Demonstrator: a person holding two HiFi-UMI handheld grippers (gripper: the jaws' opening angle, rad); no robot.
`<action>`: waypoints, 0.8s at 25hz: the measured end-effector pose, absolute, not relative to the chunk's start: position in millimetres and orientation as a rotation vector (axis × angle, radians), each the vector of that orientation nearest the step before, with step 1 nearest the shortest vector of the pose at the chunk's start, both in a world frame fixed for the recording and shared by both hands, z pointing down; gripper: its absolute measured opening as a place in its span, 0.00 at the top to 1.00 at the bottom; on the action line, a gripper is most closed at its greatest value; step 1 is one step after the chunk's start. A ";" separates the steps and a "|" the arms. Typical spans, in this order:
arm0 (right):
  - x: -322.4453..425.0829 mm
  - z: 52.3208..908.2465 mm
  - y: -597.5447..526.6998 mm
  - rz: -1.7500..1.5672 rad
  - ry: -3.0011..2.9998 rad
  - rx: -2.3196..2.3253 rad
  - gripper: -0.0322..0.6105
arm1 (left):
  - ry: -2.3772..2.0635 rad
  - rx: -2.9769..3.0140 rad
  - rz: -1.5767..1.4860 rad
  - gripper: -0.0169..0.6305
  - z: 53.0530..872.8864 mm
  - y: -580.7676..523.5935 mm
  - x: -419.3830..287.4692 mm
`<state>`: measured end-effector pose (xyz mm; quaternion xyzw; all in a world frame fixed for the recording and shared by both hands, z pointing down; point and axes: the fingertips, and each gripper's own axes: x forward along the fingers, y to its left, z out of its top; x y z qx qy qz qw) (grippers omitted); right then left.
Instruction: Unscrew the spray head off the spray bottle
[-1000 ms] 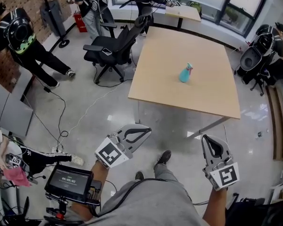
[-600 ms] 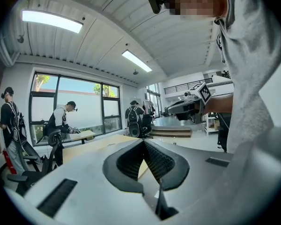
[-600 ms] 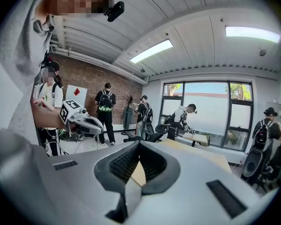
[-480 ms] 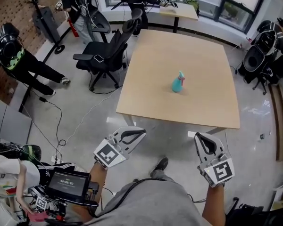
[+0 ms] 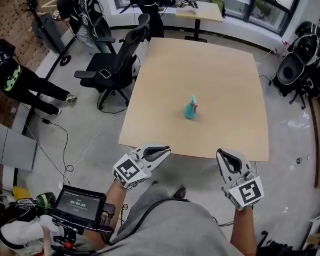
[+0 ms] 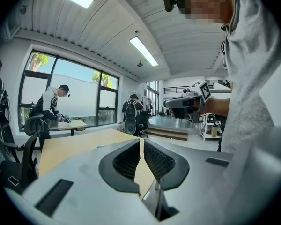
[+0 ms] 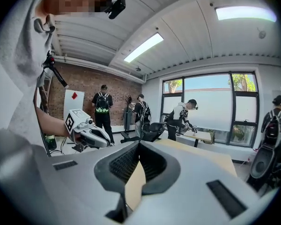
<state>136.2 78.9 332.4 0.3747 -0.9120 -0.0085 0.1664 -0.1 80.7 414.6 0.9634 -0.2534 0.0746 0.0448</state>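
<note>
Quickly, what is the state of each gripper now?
Left gripper: closed, holding nothing.
Right gripper: closed, holding nothing.

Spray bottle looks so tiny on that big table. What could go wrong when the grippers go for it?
1. The spray bottle stands alone on the table, so a bump could tip it.
2. The left gripper and right gripper are both shut; if unopened, they would only push it.
</note>
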 end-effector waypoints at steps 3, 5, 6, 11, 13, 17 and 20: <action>150.7 325.9 42.1 -0.016 -2.629 1.073 0.94 | -0.756 2.908 0.243 0.96 410.1 38.3 9.5; 153.9 333.9 17.6 0.014 -2.598 1.096 0.94 | -0.740 2.898 0.252 0.96 422.6 7.4 6.5; 154.3 337.4 5.4 0.025 -2.574 1.110 0.94 | -0.731 2.898 0.260 0.96 431.2 -9.5 4.4; 154.3 323.2 -53.8 -0.019 -2.507 1.175 0.94 | -0.643 2.839 0.275 0.80 483.3 -90.5 12.4; 155.1 314.8 -77.1 -0.050 -2.490 1.185 0.94 | -0.622 2.819 0.301 0.68 506.6 -122.4 26.5; 156.3 341.8 -119.7 0.026 -2.432 1.215 0.94 | -0.580 2.802 0.454 0.43 581.7 -185.6 62.5; 152.3 370.7 -143.5 0.058 -2.375 1.129 0.94 | -0.591 2.797 0.518 0.37 623.2 -216.6 78.3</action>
